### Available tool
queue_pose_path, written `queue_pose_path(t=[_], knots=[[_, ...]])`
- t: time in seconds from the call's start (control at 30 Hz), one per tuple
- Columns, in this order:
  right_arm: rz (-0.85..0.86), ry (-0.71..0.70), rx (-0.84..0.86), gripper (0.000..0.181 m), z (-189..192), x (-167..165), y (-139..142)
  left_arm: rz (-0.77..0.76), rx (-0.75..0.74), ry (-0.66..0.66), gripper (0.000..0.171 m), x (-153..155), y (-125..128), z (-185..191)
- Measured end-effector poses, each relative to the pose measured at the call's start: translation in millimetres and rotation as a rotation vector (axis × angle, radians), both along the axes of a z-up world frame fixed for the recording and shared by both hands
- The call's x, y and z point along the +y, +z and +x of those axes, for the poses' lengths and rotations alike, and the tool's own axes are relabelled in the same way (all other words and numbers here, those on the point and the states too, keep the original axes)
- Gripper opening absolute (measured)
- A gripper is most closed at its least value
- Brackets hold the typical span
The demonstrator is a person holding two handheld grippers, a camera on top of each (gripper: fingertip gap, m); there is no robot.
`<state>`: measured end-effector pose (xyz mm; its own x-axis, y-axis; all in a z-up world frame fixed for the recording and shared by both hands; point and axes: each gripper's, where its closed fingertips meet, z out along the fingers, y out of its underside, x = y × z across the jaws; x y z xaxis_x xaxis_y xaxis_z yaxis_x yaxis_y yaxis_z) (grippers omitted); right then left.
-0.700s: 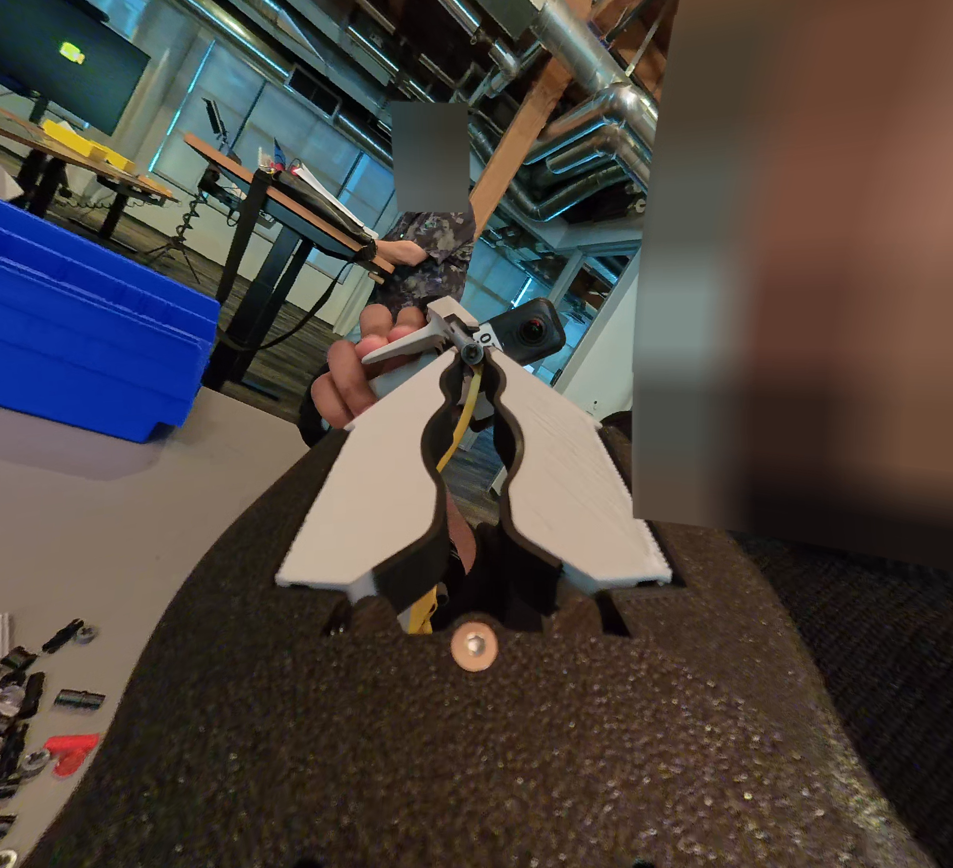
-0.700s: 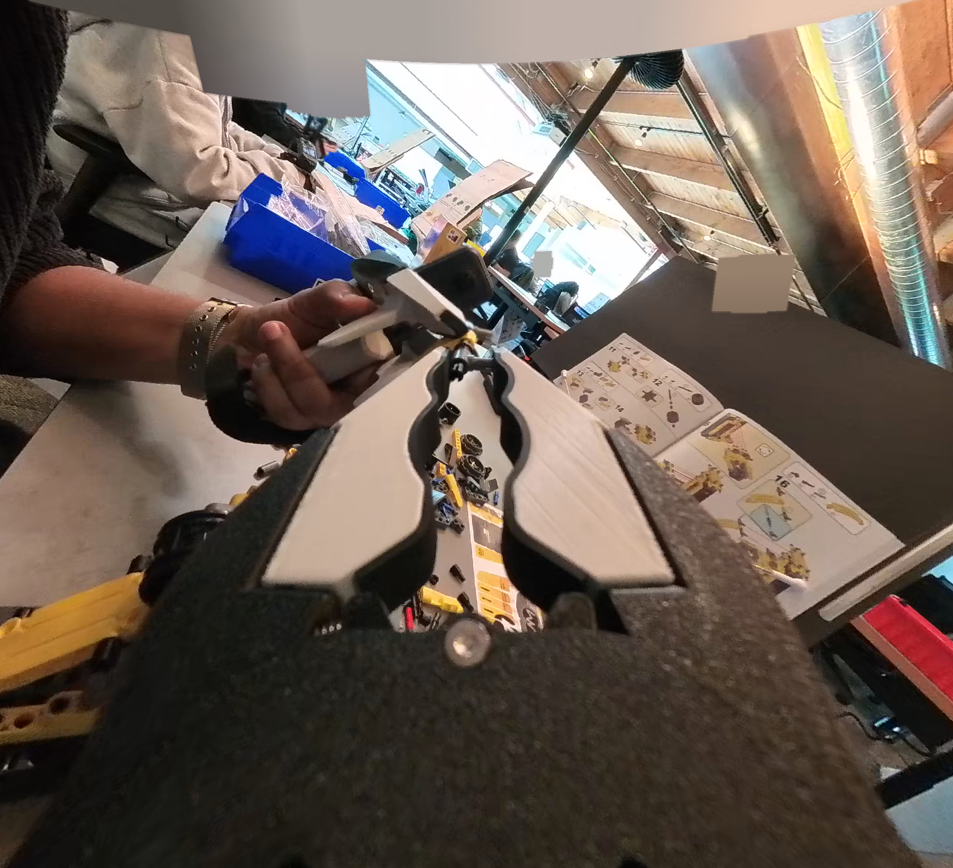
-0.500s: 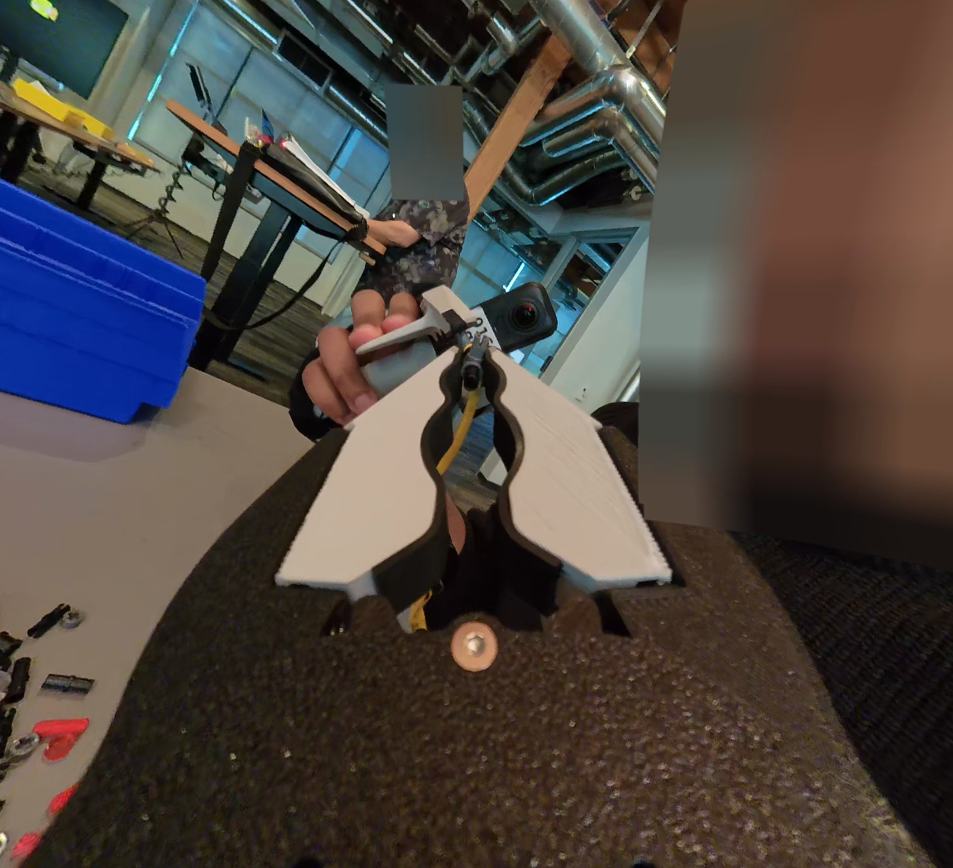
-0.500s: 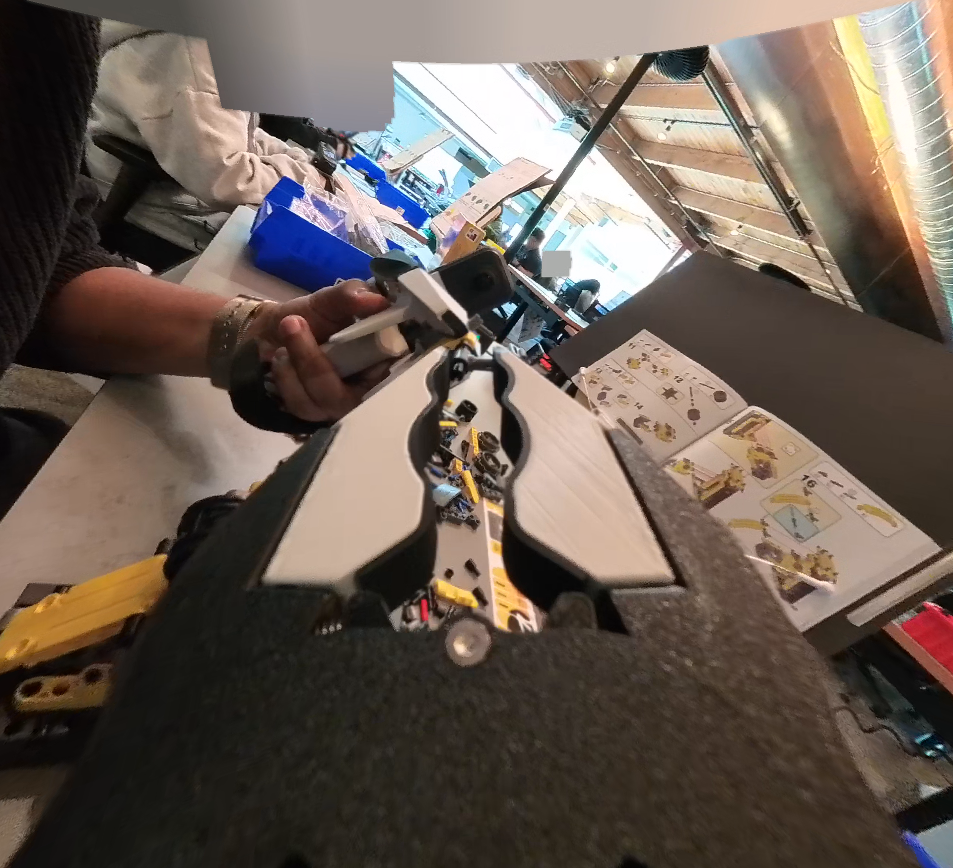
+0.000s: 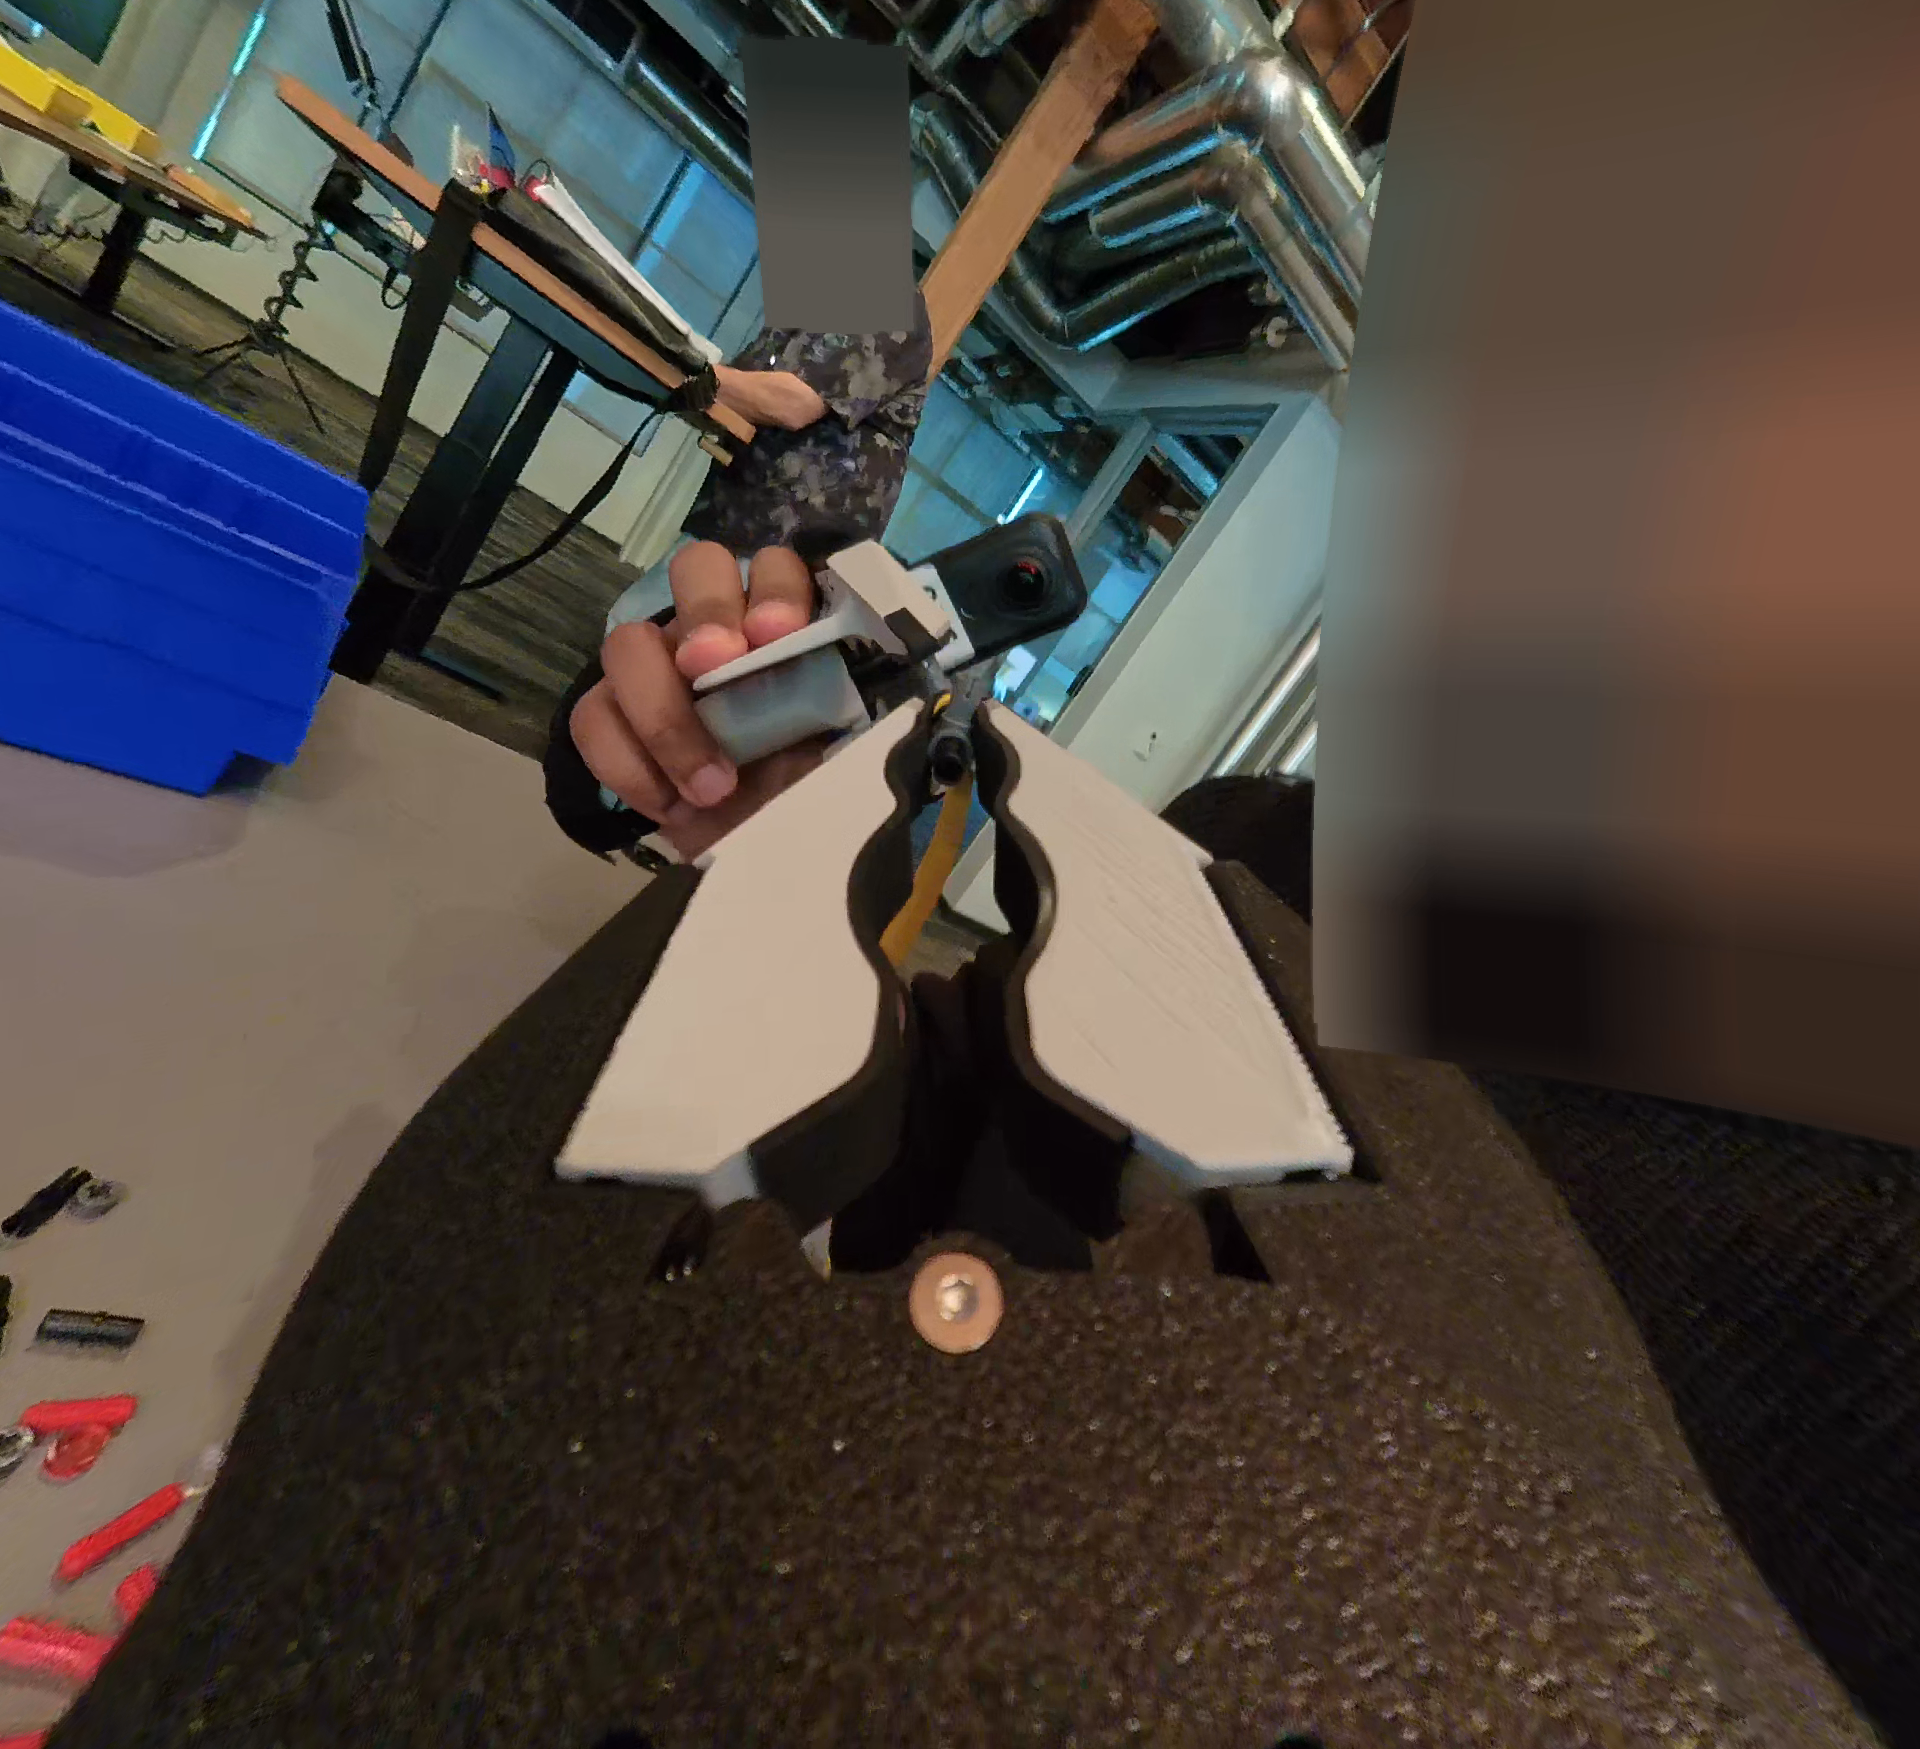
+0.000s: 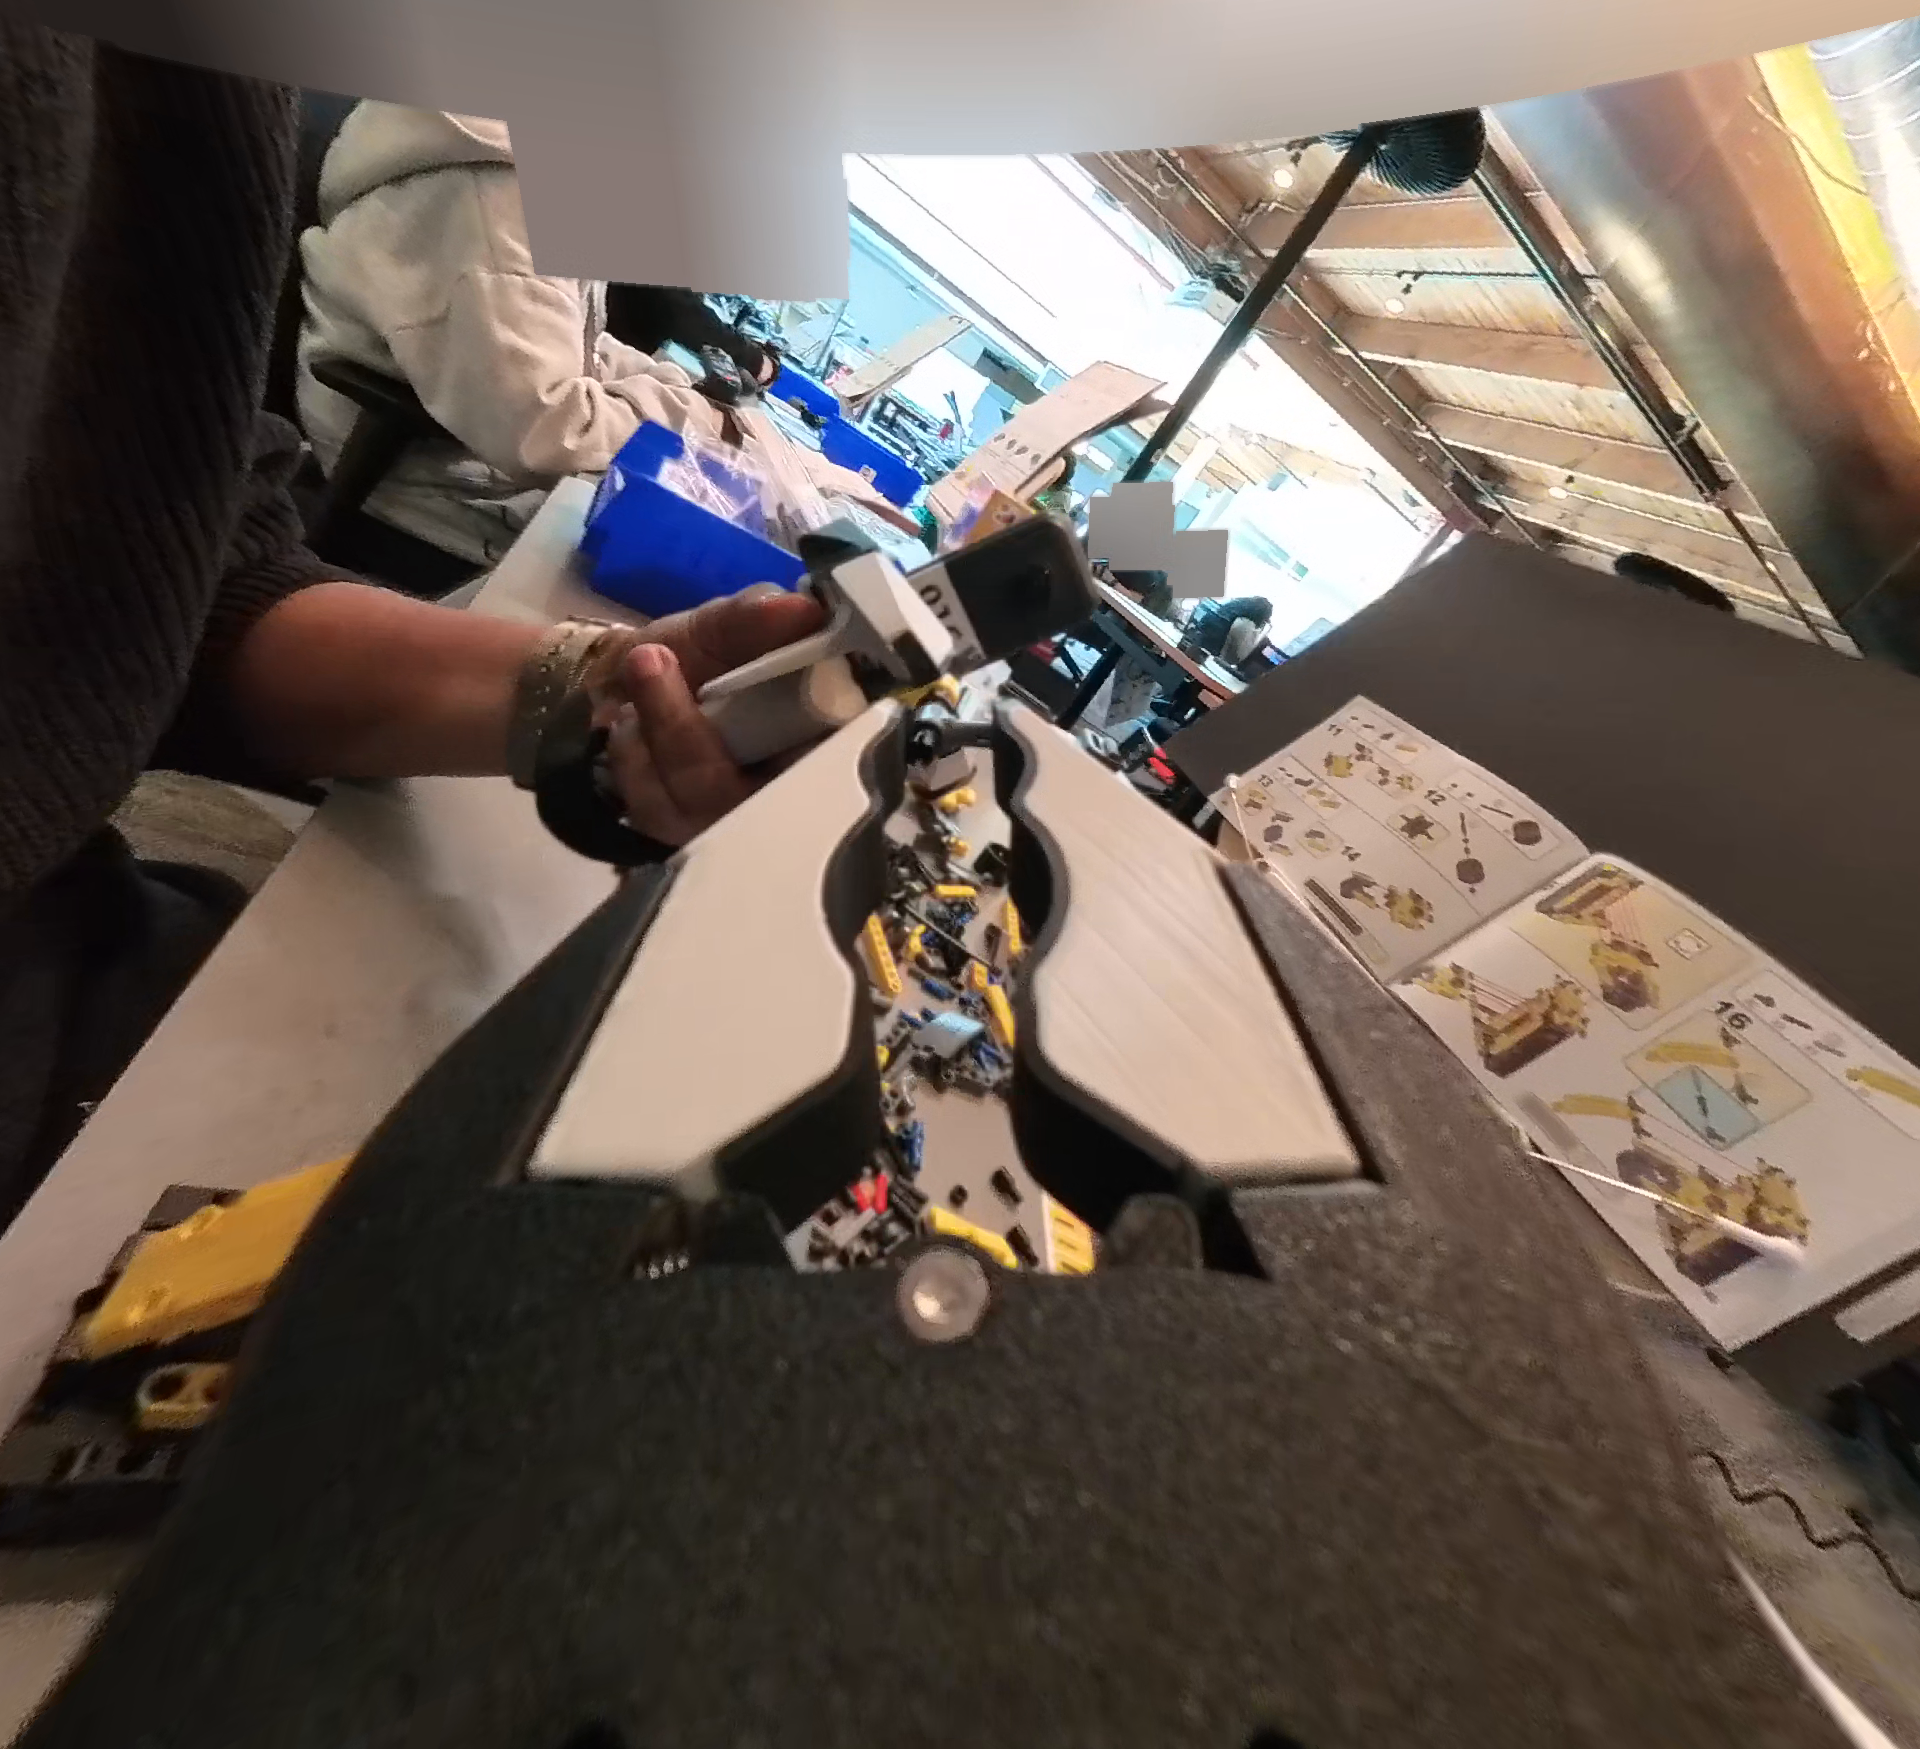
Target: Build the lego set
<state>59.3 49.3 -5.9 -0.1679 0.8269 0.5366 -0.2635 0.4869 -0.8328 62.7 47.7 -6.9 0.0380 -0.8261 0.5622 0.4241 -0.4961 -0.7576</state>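
Both grippers raised above the grey table [image 5: 260, 920], tip to tip. Left gripper [image 5: 948, 743]: jaws drawn nearly together, pinching a small black-grey connector [image 5: 948, 754] at the very tips. A thin yellow rod [image 5: 923, 873] runs from the connector back down btwn the fingers. Right gripper [image 6: 943, 733]: jaws likewise almost closed on the same connector from the opposite side; how much of it each pad bears on is too small to tell. Held piece is thus in mid-air over the table, clear of its surface. On the table: loose yellow, black and blue building parts [image 6: 935, 951] directly under the right gripper, red parts [image 5: 83, 1419] at the near left edge, a part-built yellow model [image 6: 197, 1273] and a blue bin [image 5: 156, 577] at the far side. An open instruction booklet [image 6: 1507, 951] is propped on a dark board beside the table. Handling (judgement): hard plastic, v. light, probably smooth, so apt to pivot or pop out of a tip pinch. The rod looks slender and may flex. Best held on the connector's body, w/ moderate squeeze, not on the rod.
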Motion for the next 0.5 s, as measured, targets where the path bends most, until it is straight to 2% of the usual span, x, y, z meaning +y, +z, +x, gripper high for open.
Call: queue_pose_path(t=[0.1, 0.37, 0.5], knots=[[0.025, 0.008, 0.002, 0.015, -0.4, -8.6, 3.9, 0.03, 0.049, 0.0, 0.006, -8.9, 3.6, 0.2], [0.099, -0.035, -0.008, 0.014, -5.4, -15.2, 1.2, -0.066, -0.035, -0.081, 0.006, -12.7, -0.1, -4.3], [0.139, -0.061, -0.026, 0.015, -6.7, -16.5, -0.7, -0.057, 0.001, -0.068, 0.005, -14.5, -1.0, -4.3]])
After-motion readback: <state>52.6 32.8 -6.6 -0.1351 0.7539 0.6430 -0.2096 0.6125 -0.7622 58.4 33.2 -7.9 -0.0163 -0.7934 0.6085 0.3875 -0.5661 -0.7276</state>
